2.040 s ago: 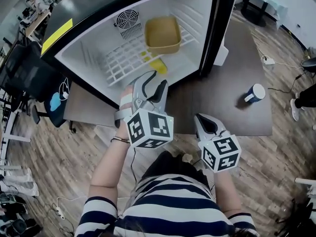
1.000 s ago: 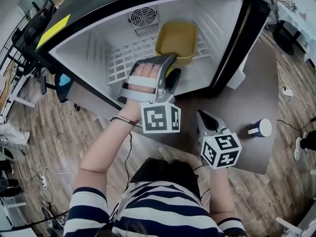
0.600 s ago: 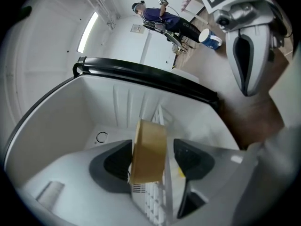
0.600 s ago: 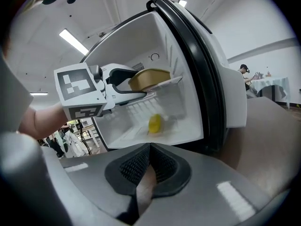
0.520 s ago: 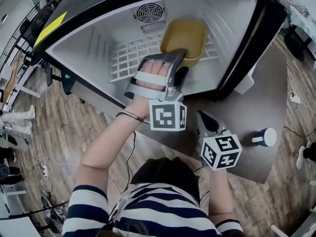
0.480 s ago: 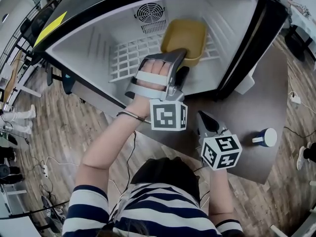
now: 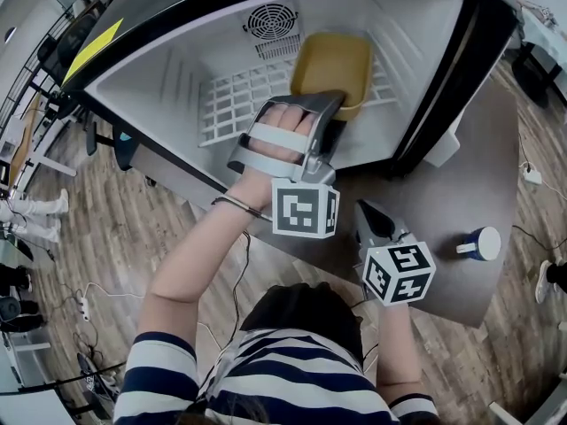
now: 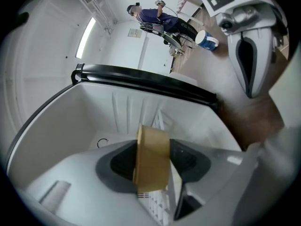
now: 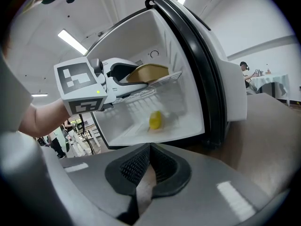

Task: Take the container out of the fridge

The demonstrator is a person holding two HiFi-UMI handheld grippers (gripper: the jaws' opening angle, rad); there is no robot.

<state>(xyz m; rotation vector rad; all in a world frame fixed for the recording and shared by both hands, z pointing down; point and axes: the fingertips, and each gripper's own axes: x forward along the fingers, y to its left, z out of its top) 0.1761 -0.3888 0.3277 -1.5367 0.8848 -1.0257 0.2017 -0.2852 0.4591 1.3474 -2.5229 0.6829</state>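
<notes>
A tan rectangular container point(image 7: 334, 60) sits on the white wire shelf point(image 7: 235, 106) inside the open fridge. My left gripper point(image 7: 335, 112) reaches into the fridge and is shut on the container's near wall. In the left gripper view that wall point(image 8: 151, 159) stands edge-on between the two dark pads. From the right gripper view I see the left gripper point(image 9: 123, 72) holding the container's point(image 9: 148, 72) rim at shelf height. My right gripper point(image 7: 365, 212) hangs shut and empty over the brown table point(image 7: 443, 184), outside the fridge.
The fridge door point(image 7: 461, 60) stands open at the right. A small yellow object point(image 9: 155, 120) lies on the fridge floor under the shelf. A blue and white cup point(image 7: 481, 243) lies on the table to the right. A fan grille point(image 7: 271, 20) sits at the fridge's back wall.
The left gripper has gone from in front of the fridge into it and reached the container's near wall, edging a little deeper in the last half second. The right gripper has stayed put.
</notes>
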